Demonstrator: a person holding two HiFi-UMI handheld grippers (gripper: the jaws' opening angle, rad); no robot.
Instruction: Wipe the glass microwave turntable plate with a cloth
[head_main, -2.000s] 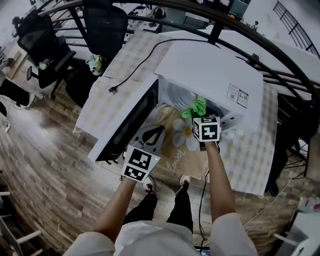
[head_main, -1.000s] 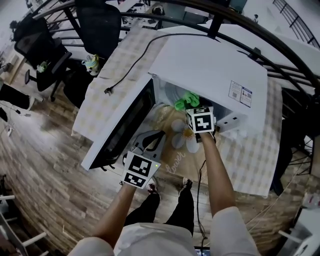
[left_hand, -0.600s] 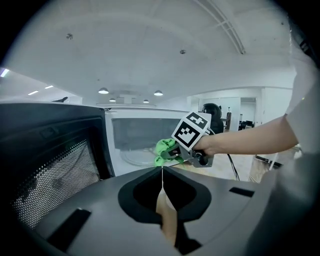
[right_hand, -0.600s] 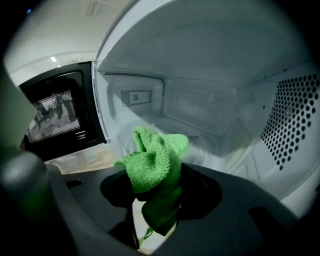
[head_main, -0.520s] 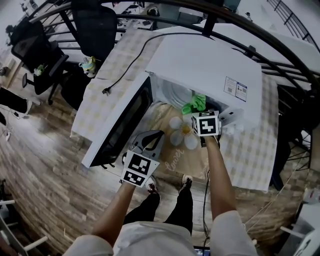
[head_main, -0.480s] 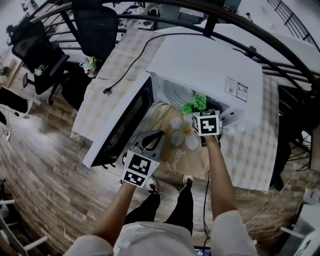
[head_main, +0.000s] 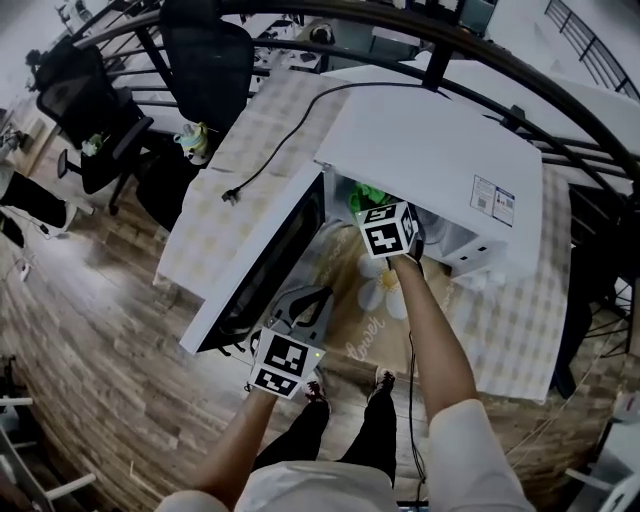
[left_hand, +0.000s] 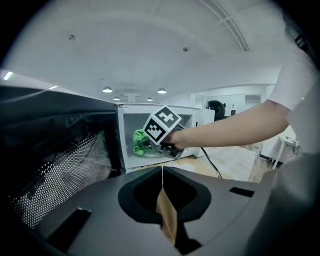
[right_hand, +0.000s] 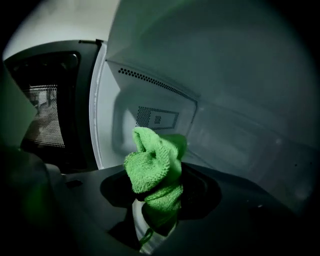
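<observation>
My right gripper (head_main: 376, 208) reaches into the open white microwave (head_main: 430, 130), shut on a bunched green cloth (right_hand: 155, 170). The cloth (head_main: 368, 194) shows just beyond its marker cube. In the left gripper view the cloth (left_hand: 140, 142) rests low in the cavity, over the faint edge of the glass turntable plate (left_hand: 152, 154); most of the plate is hidden. My left gripper (head_main: 298, 305) hangs in front of the door, away from the microwave. Its jaws (left_hand: 162, 172) meet in a thin seam, with nothing between them.
The dark microwave door (head_main: 265, 270) swings out to the left, close to my left gripper. A black power cable (head_main: 290, 125) trails over the checked tablecloth (head_main: 230, 190). A brown mat with a white flower (head_main: 385, 290) lies before the microwave. Office chairs (head_main: 205, 50) stand behind.
My right gripper has carried the green cloth leftwards and deeper into the cavity. The left gripper has stayed in front of the door.
</observation>
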